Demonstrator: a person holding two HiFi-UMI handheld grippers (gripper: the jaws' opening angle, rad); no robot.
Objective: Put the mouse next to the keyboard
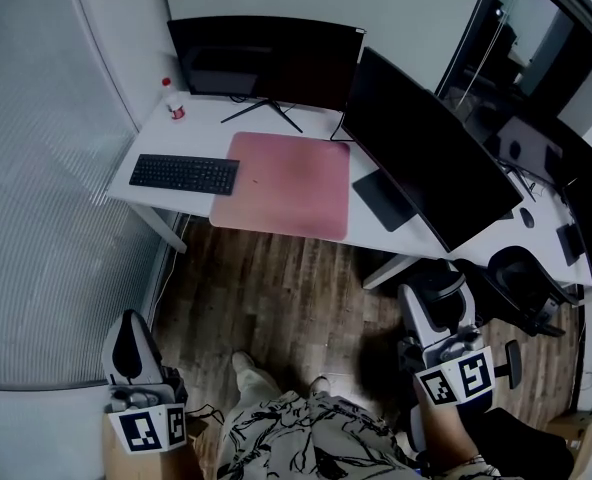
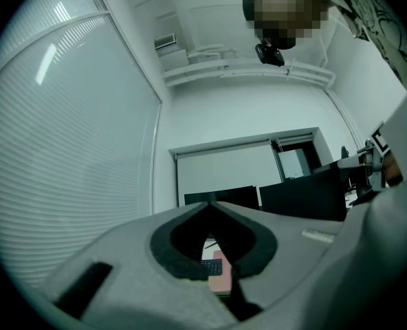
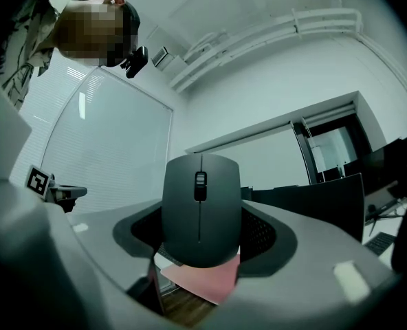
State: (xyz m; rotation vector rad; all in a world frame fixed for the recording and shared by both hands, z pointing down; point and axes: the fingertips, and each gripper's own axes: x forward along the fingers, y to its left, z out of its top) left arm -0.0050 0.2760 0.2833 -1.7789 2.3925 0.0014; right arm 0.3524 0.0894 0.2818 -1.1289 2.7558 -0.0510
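**Black mouse gripped, desk not yet reached**

My right gripper [image 1: 436, 308] is clamped on the sides of the mouse [image 3: 201, 208], over the floor [image 1: 276, 288] and well short of the front edge of the desk [image 1: 206, 118]. My left gripper [image 2: 205, 205] is closed and empty. I judge the smooth shell could slip from that pinch and drop. The keyboard [image 1: 184, 174] sits at the desk's left front corner, against the mat [image 1: 286, 183]. A low approach might shove it off.

Beside the black-and-white patterned shirt [image 1: 316, 436], the left gripper [image 1: 132, 320] and right gripper [image 1: 434, 294] are pale grey, black-padded, each bearing a marker cube [image 1: 152, 428].
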